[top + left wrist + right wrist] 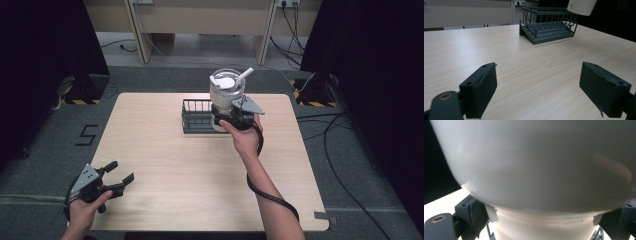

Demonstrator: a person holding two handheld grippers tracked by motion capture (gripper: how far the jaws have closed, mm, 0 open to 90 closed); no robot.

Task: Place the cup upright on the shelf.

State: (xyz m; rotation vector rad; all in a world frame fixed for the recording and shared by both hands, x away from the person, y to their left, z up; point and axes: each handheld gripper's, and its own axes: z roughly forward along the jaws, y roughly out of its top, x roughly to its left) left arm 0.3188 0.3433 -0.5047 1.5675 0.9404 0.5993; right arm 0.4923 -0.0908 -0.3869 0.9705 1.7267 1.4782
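A white pot (227, 90) with a stubby white handle at its upper right hangs in the air over the right end of a black wire rack (196, 117). My right gripper (227, 120) is shut on the pot's lower, narrower part, one jaw on each side. Close up in the right gripper view, the pot (536, 170) bulges wide above my right gripper (544, 225). My left gripper (122, 171) rests open near the table's front left corner, nothing between its jaws. In the left gripper view, my left gripper (539, 90) faces the rack (549, 25), with the pot's base (581, 6) above it.
The rack stands at the back centre of the light wooden table (175, 165). Black curtains hang to the left and right. Cables (345, 185) trail over the grey floor on the right, and a wooden bench frame (200, 20) stands behind the table.
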